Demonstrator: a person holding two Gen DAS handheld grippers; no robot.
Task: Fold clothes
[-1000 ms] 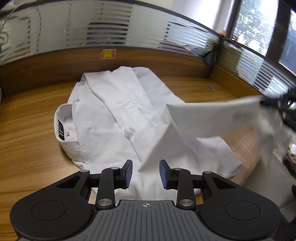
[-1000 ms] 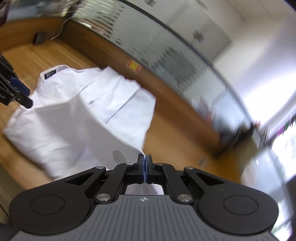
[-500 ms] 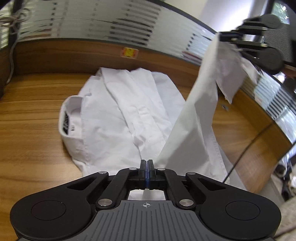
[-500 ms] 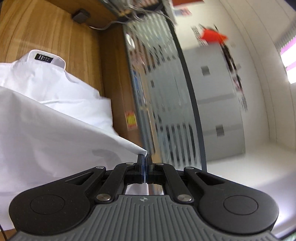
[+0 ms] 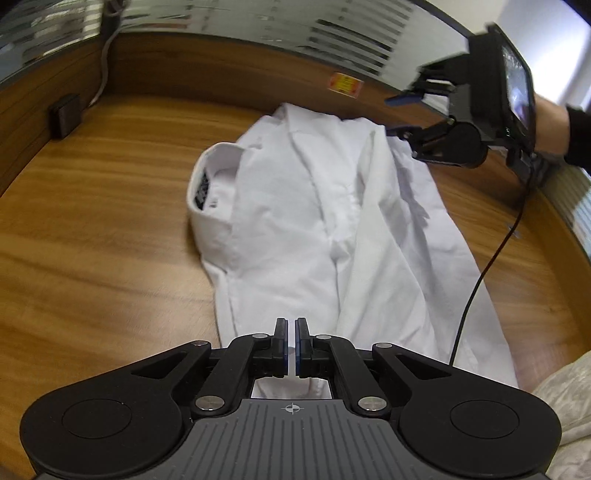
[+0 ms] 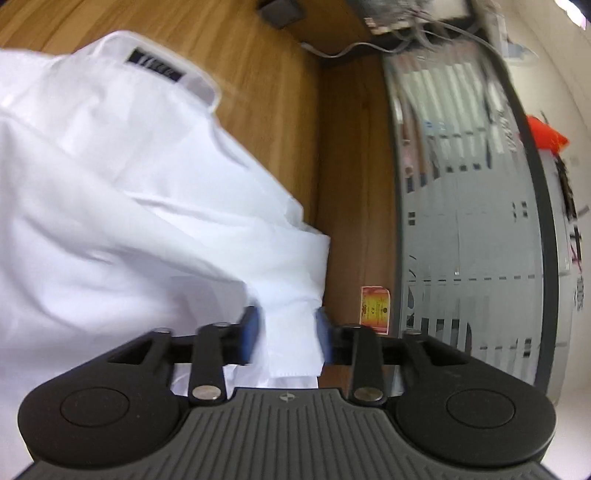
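From where I look, a wooden desk [image 5: 96, 229] with a streaked grain fills the lower left. A wooden back panel [image 5: 207, 70] rises behind it from nine o'clock round to one. On that panel, at about one o'clock, sits a small orange and yellow sticker [image 5: 345, 85]. Above runs a frosted glass partition [image 5: 258, 22] with dark stripes. At ten o'clock a small black box [image 5: 65, 115] stands against the panel, a pale cable [image 5: 105, 70] climbing from it. At four o'clock a thin black cord [image 5: 480, 280] trails across the wood, and pale crumpled fabric [image 5: 565, 398] lies beyond at the corner.
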